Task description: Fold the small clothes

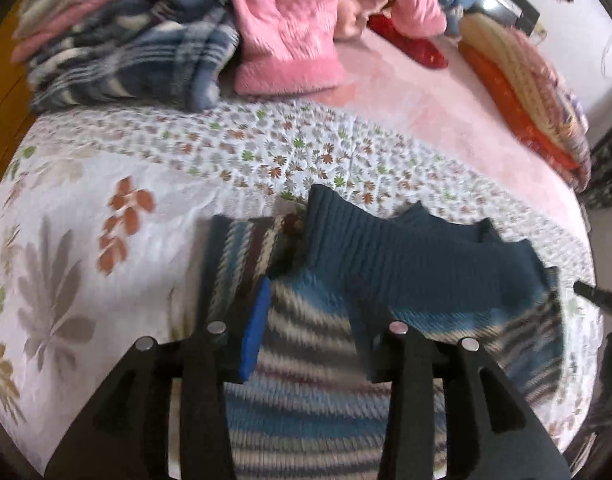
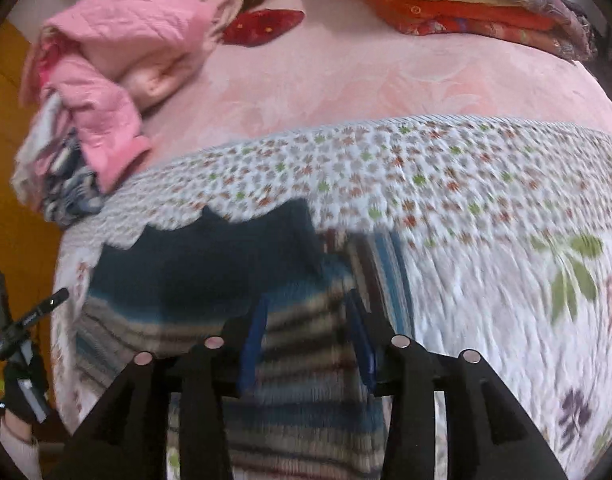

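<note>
Both spread: left gripper (image 1: 306,320) and right gripper (image 2: 310,336), low over striped knit sweater (image 1: 306,360), on floral quilt (image 1: 106,168).

A bed (image 2: 346,80) with a pink cover carries a floral quilt (image 2: 466,200). On the quilt lies a striped sweater (image 1: 306,360). Pink clothes (image 2: 118,40), a red cloth (image 2: 262,26) and folded blankets (image 2: 466,4) lie on the pink cover.

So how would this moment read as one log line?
task: fold small clothes | item: striped sweater on bedspread | left gripper: open, over sweater | right gripper: open, over sweater
</note>
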A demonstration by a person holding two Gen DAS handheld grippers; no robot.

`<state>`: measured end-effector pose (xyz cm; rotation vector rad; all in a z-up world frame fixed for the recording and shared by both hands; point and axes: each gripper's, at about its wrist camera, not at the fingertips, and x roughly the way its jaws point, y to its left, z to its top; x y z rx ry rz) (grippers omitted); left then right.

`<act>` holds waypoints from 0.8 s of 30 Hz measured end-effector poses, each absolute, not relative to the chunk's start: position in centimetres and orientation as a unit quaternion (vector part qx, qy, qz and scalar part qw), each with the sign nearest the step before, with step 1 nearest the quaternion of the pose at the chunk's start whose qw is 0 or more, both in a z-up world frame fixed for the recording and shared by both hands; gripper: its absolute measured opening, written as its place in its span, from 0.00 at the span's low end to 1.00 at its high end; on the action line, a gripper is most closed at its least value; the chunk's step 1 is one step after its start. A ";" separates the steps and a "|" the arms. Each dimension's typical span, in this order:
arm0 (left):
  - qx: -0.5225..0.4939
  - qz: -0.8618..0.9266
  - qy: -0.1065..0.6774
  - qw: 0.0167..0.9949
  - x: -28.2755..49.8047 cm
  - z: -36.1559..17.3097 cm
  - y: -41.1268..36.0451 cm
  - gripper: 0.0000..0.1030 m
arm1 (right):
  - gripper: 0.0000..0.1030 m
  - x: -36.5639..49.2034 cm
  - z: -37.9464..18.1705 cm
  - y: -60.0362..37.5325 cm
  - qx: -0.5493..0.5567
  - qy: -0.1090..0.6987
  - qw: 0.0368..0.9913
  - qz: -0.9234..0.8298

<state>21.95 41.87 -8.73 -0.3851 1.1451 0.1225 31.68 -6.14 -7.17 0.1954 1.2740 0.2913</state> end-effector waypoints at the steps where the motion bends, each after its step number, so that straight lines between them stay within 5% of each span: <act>1: -0.184 0.055 0.538 0.821 20.8 -7.8 41.5 0.41 | 0.46 30.3 -6.7 -6.7 0.084 0.595 0.788 0.133; 11: -0.188 0.013 0.571 0.799 14.9 -9.6 36.3 0.47 | 0.50 22.2 -10.3 -9.7 0.081 0.656 0.742 0.111; 15: -0.159 0.026 0.592 0.790 14.9 -12.2 36.0 0.47 | 0.19 21.7 -11.3 -9.8 0.083 0.668 0.729 0.125; 24: -0.165 0.053 0.622 0.764 15.4 -16.2 38.3 0.47 | 0.12 21.4 -13.9 -11.8 0.078 0.712 0.689 0.113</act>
